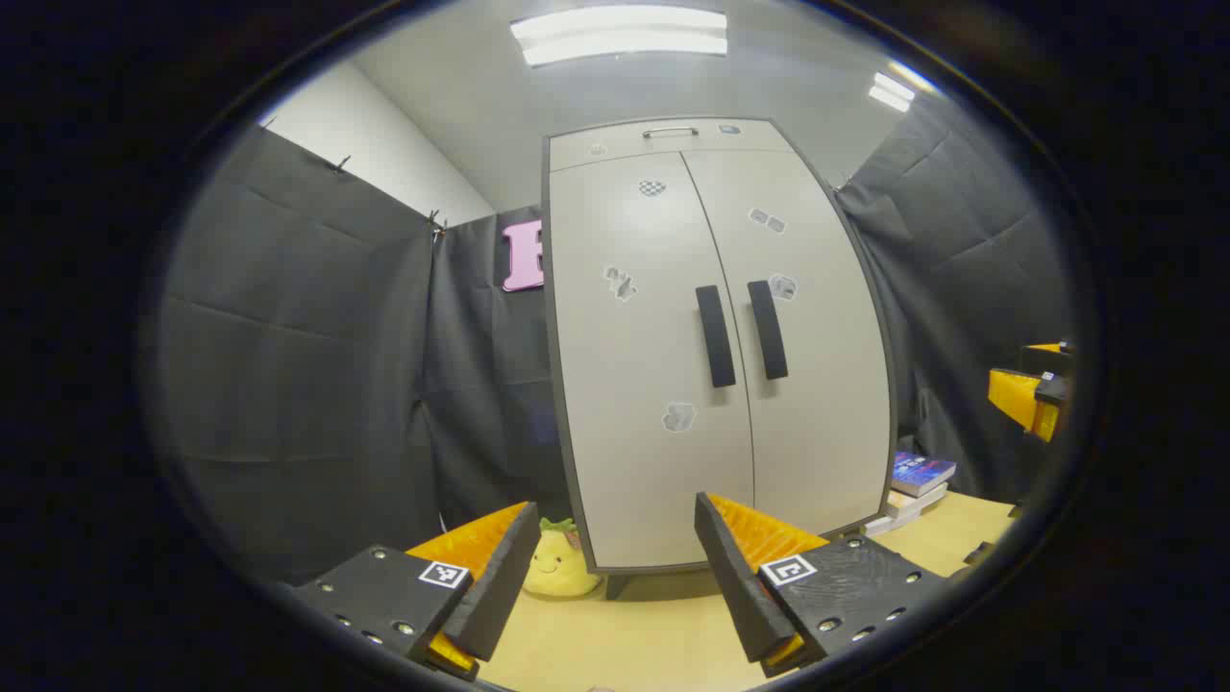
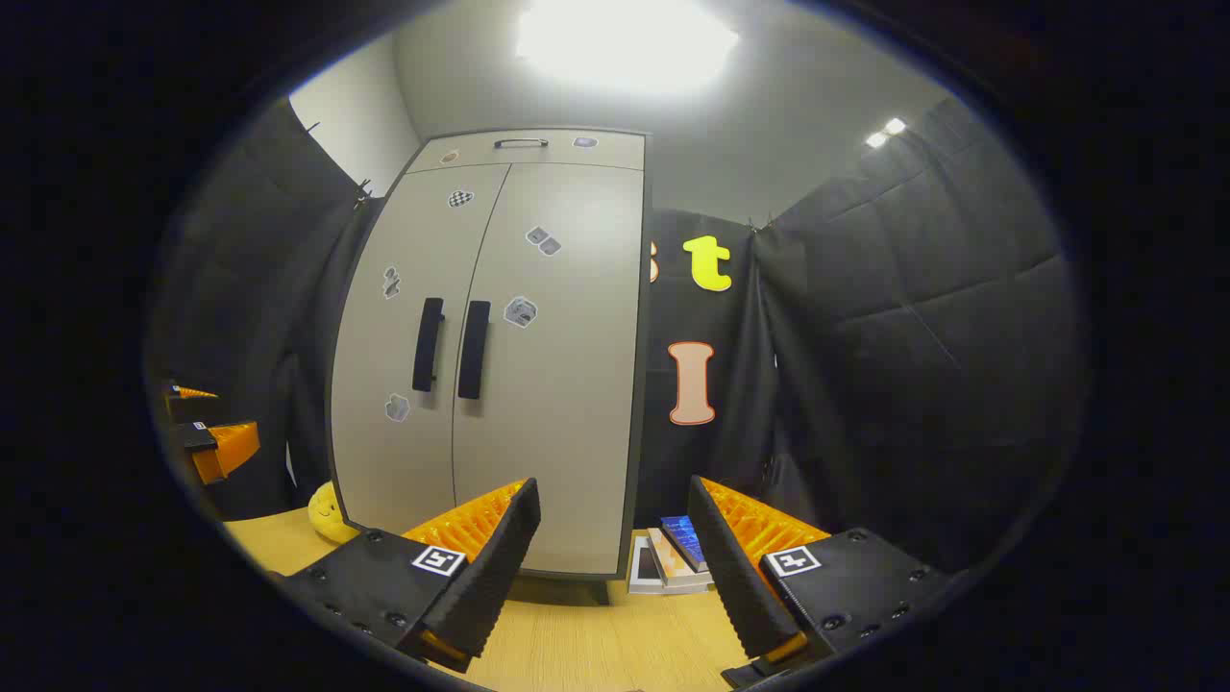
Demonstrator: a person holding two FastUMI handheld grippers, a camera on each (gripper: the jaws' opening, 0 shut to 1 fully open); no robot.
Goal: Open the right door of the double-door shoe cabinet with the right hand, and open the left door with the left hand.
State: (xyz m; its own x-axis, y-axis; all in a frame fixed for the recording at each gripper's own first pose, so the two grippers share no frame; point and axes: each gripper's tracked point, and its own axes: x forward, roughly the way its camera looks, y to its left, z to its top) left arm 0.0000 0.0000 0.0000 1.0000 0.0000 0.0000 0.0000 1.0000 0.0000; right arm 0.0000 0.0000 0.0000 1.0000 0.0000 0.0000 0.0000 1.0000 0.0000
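I see the shoe cabinet (image 1: 716,356) standing on the worktop (image 1: 653,634) ahead of both tongs, a plush toy (image 1: 557,562) at its left foot, stacked books (image 1: 913,485) at its right, wall cloth behind.

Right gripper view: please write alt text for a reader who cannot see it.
A closed double-door shoe cabinet stands on a wooden table, with the open right gripper before it. Books lie at its right, a yellow plush toy at its left.
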